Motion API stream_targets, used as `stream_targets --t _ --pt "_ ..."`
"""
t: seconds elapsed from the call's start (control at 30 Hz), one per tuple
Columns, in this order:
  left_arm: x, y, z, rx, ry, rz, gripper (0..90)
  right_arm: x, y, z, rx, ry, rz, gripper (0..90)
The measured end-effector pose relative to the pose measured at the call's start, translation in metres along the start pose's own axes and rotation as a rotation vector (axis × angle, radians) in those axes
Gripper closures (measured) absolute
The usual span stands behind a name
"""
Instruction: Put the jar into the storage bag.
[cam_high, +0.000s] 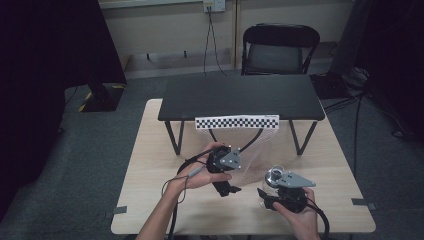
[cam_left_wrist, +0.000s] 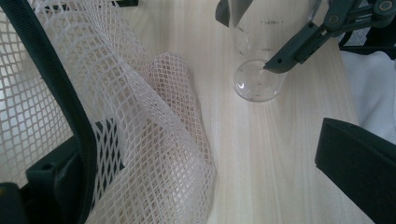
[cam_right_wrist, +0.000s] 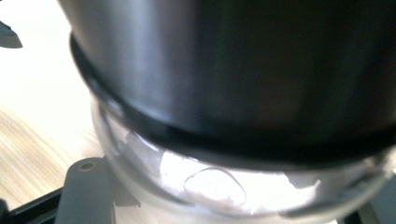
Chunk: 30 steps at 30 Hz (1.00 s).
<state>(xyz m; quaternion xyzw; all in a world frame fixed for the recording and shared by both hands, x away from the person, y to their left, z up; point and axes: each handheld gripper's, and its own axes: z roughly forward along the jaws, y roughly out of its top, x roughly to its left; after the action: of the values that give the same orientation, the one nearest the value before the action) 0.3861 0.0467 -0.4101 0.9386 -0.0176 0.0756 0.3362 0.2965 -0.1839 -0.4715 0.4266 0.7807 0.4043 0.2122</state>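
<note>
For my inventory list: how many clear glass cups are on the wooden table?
1: the glass cup stands near the table's front right, clamped in the right gripper. None visible elsewhere.

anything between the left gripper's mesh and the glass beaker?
Nothing visible. In the left gripper view, bare wood lies between the mesh and the beaker. The right gripper is shut on the beaker, its jaw reaching in from the far side.

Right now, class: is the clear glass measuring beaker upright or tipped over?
Upright: the clear glass measuring beaker stands on its round base, printed scale reading level.
</note>
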Motion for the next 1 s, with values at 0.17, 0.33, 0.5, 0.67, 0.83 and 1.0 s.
stream_targets --t 0.17,0.33,0.5,0.67,0.83,1.0 --pt "0.000 0.000 -0.001 -0.004 -0.002 0.001 0.2 -0.004 0.002 -0.001 -0.002 0.035 0.036 31.5" --pt "0.000 0.000 -0.001 -0.002 -0.003 0.000 0.2 -0.007 0.004 -0.005 -0.020 0.056 0.060 31.5" --pt "0.000 0.000 -0.001 -0.001 -0.004 -0.004 0.1 -0.011 0.007 -0.008 -0.040 0.078 0.095 31.5" --pt "0.001 -0.001 0.000 0.002 -0.005 -0.001 0.1 -0.014 0.011 -0.012 -0.060 0.090 0.129 31.6" --pt "0.000 0.000 -0.001 -0.001 -0.005 -0.003 0.1 -0.015 0.014 -0.015 -0.110 0.090 0.150 31.5" --pt "0.001 -0.001 0.000 0.003 -0.005 -0.002 0.1 -0.015 0.018 -0.016 -0.118 0.117 0.162 31.6"
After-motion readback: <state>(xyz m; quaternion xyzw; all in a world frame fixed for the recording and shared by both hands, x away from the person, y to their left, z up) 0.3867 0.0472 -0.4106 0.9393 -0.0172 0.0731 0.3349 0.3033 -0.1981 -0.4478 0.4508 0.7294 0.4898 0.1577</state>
